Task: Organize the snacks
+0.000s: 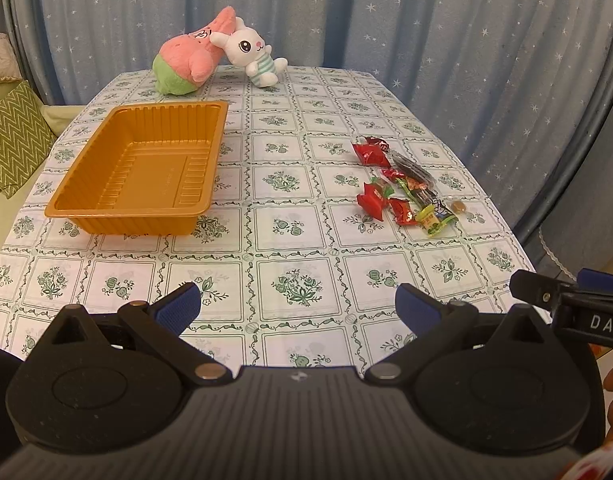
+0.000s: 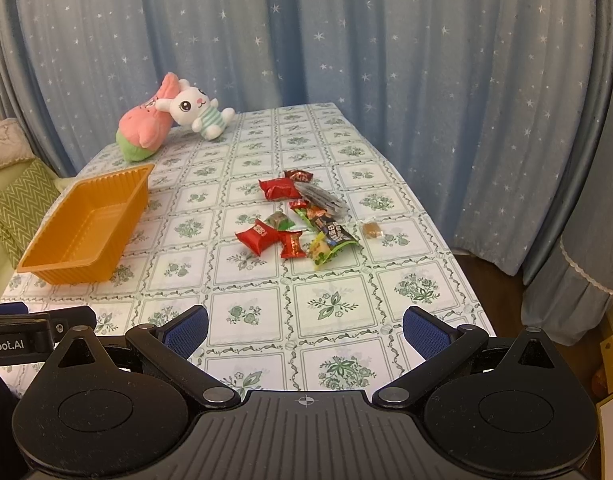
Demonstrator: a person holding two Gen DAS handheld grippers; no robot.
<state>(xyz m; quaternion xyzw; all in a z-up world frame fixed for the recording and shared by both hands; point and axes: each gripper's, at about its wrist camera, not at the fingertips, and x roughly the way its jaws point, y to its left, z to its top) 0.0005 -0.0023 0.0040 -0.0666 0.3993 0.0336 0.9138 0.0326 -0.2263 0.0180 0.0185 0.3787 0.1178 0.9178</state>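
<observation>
An empty orange plastic tray stands on the left of the table. A loose pile of wrapped snacks lies on the right: red packets, a dark clear packet, a green packet and a small brown candy. My left gripper is open and empty near the table's front edge. My right gripper is open and empty, also near the front edge, beside the left one.
A pink and green plush and a white bunny plush lie at the table's far left end. Blue star curtains hang behind. A sofa with a green zigzag cushion is to the left.
</observation>
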